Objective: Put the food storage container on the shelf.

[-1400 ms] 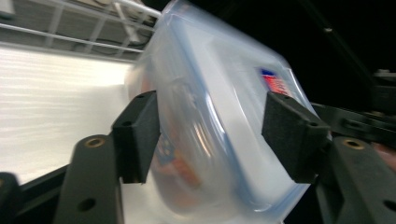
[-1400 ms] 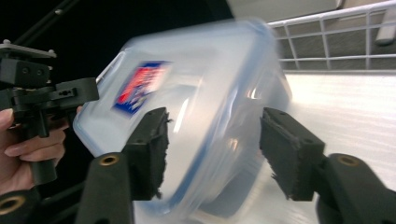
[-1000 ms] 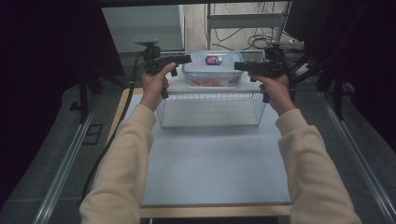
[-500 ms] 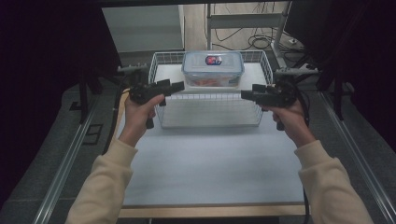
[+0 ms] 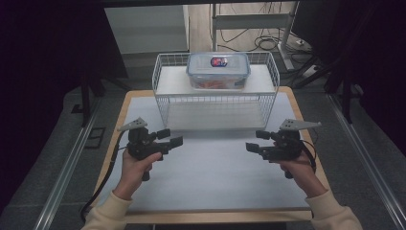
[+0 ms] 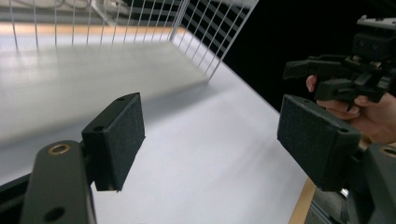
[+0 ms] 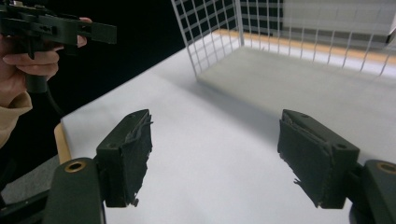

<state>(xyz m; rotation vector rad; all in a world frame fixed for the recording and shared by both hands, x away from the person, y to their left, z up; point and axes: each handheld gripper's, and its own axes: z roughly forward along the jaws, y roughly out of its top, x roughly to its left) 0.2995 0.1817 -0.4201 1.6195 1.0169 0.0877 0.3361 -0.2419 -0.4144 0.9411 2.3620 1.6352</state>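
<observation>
- Currently both tools hang over the near half of the bench [image 5: 210,187], tips turned toward each other, well apart from the wire basket [image 5: 215,103] at the far edge.
- Left gripper [image 5: 176,139]: jaws wide, nothing between the pads [image 6: 123,135]; bare white surface behind them.
- Right gripper [image 5: 252,143]: jaws wide and just been opening; empty, and its pads [image 7: 130,154] look frayed at the edges.
- Lidded plastic box [image 5: 218,70] sits inside the basket against its far wall, roughly centred, lid on; contents orange-ish, too blurred to name.
- Risk: reaching the box means going over the basket's near rim; a low approach would catch the wire and shove the basket toward the far edge.
- Risk: worn right pad may slip on smooth plastic, so a two-sided lift could tilt.
- Risk: trailing cables [image 5: 112,167] could snag the bench's near corners.
- Surface: white mat on a wood-edged top, otherwise bare.
- Room: dim, grey floor, metal rails either side, loose wiring [image 5: 268,43] beyond the far edge.
</observation>
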